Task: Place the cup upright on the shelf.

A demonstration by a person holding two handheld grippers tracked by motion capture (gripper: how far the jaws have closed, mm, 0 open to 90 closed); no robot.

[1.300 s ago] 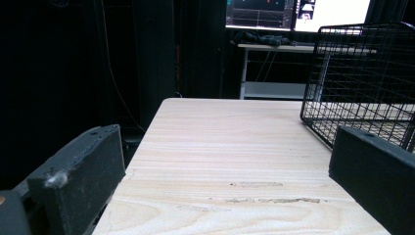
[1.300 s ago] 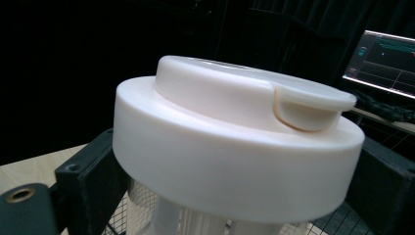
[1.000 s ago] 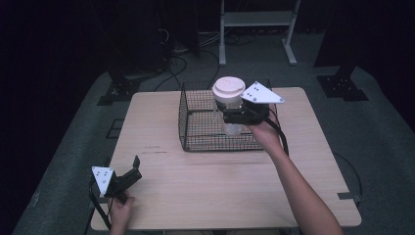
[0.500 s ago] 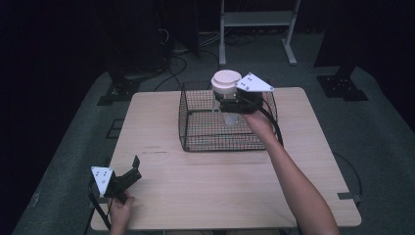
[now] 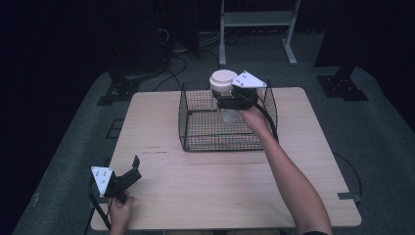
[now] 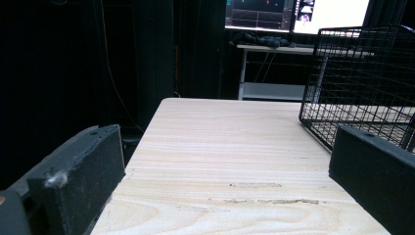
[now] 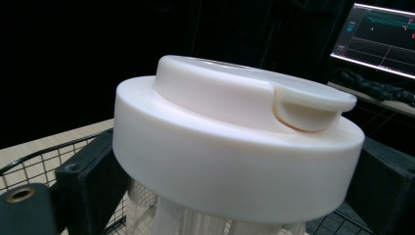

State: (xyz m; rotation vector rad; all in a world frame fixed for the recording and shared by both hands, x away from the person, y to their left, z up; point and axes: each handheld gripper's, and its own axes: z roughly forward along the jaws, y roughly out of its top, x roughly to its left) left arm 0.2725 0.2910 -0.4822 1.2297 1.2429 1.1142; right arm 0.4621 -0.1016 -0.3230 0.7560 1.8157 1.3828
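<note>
Wire basket (image 5: 222, 128) is sitting on the far middle part of the wooden worktop (image 5: 215, 186), and the right hand-held gripper (image 5: 226, 102) is reaching over its far end. That hand-held gripper is clamping a clear cup (image 5: 227, 110) with a white lid (image 5: 223, 79); its two black jaws are pressing on either side of the cup just below the lid, as the right gripper view is showing with the lid (image 7: 235, 142) sitting between the jaws. The cup is standing upright within the basket's outline, near the far wall; whether its base is touching the basket floor is impossible to tell. The person's right forearm (image 5: 288, 171) is stretching across the worktop from the near right edge.

The left hand-held gripper (image 5: 131, 169) is resting at the near left corner of the worktop, well apart from the basket, with the person's left hand (image 5: 120, 210) gripping it from behind. Its jaws are standing wide apart and gripping nothing; the left gripper view is looking between them along bare wood, with the basket (image 6: 362, 93) at the right.
</note>
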